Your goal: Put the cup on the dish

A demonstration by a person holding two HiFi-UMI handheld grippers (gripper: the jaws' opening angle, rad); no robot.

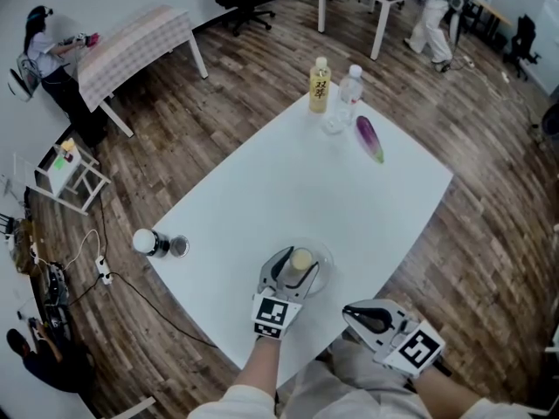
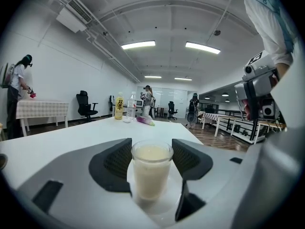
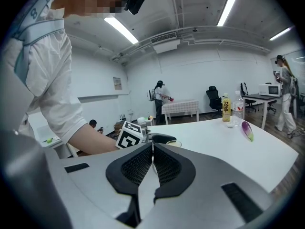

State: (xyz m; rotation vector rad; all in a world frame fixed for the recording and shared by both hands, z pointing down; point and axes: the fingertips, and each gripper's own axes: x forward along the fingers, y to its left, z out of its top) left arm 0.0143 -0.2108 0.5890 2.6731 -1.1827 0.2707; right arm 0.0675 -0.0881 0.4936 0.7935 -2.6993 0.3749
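Note:
A clear cup (image 1: 301, 258) of pale milky drink stands upright over a clear glass dish (image 1: 327, 262) near the white table's front edge. My left gripper (image 1: 298, 265) is shut on it. In the left gripper view the cup (image 2: 151, 168) fills the gap between the two dark pads (image 2: 114, 163), and its base is at the dish (image 2: 167, 202). I cannot tell whether the base rests on the dish or hangs just above it. My right gripper (image 1: 351, 312) hovers off the front edge to the right, shut and empty, with its pads (image 3: 138, 166) pressed together. The cup (image 3: 173, 143) shows past them.
At the table's far end stand a yellow drink bottle (image 1: 320, 84), a clear water bottle (image 1: 349, 84) and a small glass (image 1: 334, 124), with a purple eggplant (image 1: 369, 138) beside them. A dark bottle (image 1: 150, 243) lies at the left corner. Other tables, chairs and people are around the room.

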